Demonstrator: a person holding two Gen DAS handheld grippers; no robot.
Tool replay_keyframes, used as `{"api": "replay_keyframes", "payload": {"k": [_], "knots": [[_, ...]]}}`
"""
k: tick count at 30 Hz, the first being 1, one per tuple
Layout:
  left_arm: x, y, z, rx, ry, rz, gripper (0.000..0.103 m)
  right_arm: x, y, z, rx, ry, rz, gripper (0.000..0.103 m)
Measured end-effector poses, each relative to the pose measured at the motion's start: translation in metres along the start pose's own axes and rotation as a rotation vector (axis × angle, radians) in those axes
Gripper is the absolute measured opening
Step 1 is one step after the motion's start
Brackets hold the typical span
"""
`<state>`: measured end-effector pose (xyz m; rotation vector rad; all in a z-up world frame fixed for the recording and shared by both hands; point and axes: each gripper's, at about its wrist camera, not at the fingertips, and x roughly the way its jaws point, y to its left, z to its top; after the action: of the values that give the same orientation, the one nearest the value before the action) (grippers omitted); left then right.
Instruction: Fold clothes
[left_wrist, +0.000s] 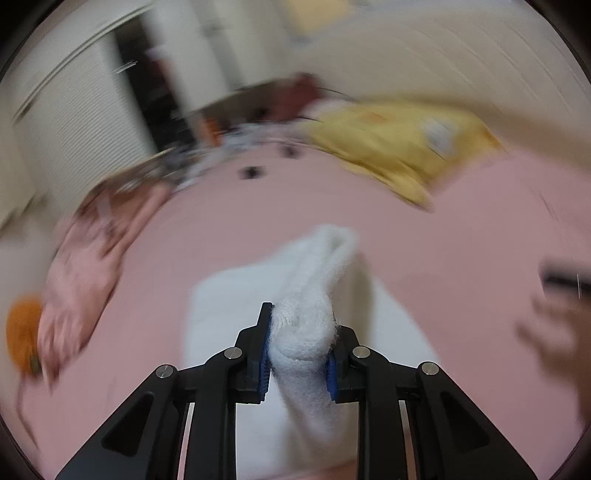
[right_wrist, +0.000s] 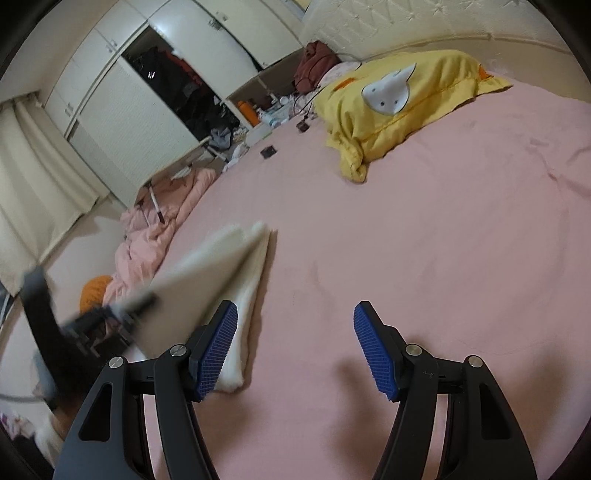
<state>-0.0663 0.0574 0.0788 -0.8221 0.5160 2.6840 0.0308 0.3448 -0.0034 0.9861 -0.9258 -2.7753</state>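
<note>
The left gripper jaws pinch the fluffy white folded cloth, lifting one edge off the pink bed. The right gripper jaws stand wide and empty, with the cloth just to their left.

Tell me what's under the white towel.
The white towel lies on the pink bedsheet, one edge lifted by the left gripper. Only sheet shows around it; anything beneath stays covered.

Honestly, there's no readable text anywhere here. No labels, brand names, numbers or signs that I can make out in either wrist view. The yellow pillow at the far edge of the bed has a white animal-face patch on it, but that's a picture, not writing. The left wrist view is too blurred to read anything anyway.
</note>
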Motion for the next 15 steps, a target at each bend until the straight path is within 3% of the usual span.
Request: {"api": "replay_keyframes", "payload": {"k": [4,7,10,11,15], "knots": [[-0.023,0.099,-0.005,-0.238,-0.04,0.155,0.022,0.006,0.01,-0.009,-0.052,0.016,-0.033,0.066],[-0.041,0.163,-0.032,-0.378,-0.053,0.298,0.022,0.008,0.016,-0.016,-0.071,0.023,-0.047,0.066],[-0.053,0.226,-0.091,-0.553,-0.004,0.402,0.022,0.013,0.029,-0.026,-0.096,0.042,-0.058,0.066],[-0.05,0.232,-0.107,-0.588,0.018,0.415,0.022,0.016,0.038,-0.03,-0.125,0.049,-0.065,0.066],[-0.012,0.265,-0.2,-0.772,0.185,0.405,0.019,0.032,0.067,-0.041,-0.197,0.102,-0.061,0.066]]}}
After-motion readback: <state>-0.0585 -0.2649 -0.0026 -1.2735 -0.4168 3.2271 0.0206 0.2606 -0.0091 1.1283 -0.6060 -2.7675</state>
